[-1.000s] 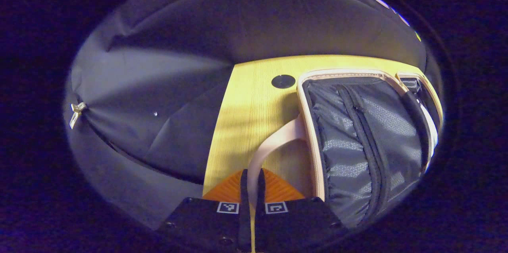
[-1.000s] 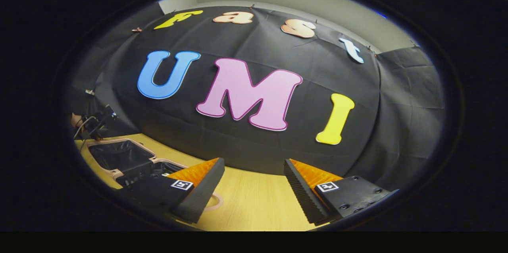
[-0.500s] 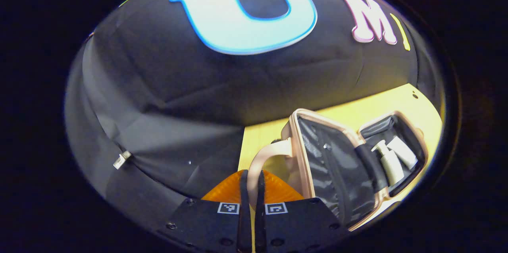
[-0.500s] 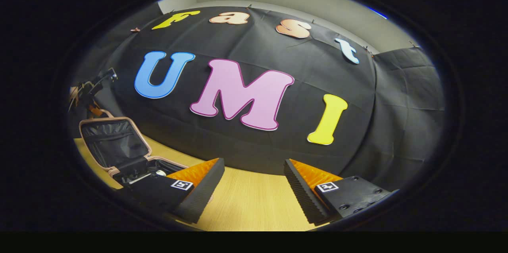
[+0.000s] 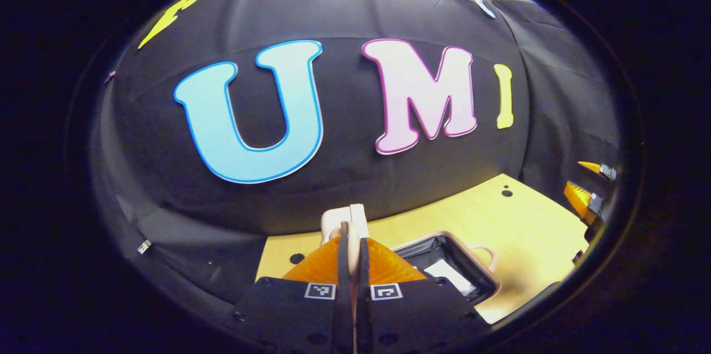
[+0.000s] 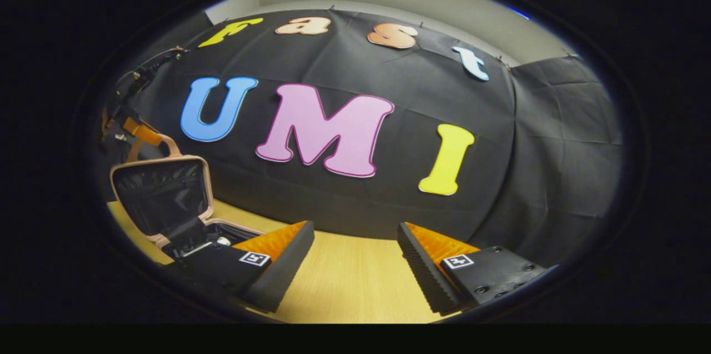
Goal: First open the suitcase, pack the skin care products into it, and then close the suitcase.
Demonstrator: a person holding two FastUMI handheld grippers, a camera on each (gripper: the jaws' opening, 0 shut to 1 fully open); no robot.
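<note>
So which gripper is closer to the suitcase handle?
Left. The left gripper has its jaws shut on the handle; the right gripper hangs open over the table, apart from the suitcase.

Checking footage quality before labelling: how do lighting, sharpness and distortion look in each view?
Left gripper view: strong fisheye bend, table brightly lit, handle close to the lens and soft. Right gripper view: dimmer, slightly soft, suitcase interior very dark.

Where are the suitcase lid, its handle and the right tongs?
Suitcase lid (image 6: 161, 195): right gripper view, dark lining.
Handle (image 6: 169, 145): right gripper view, pink loop's right side.
Right tongs (image 6: 355, 257): right gripper view, midway between fingertips.
</note>
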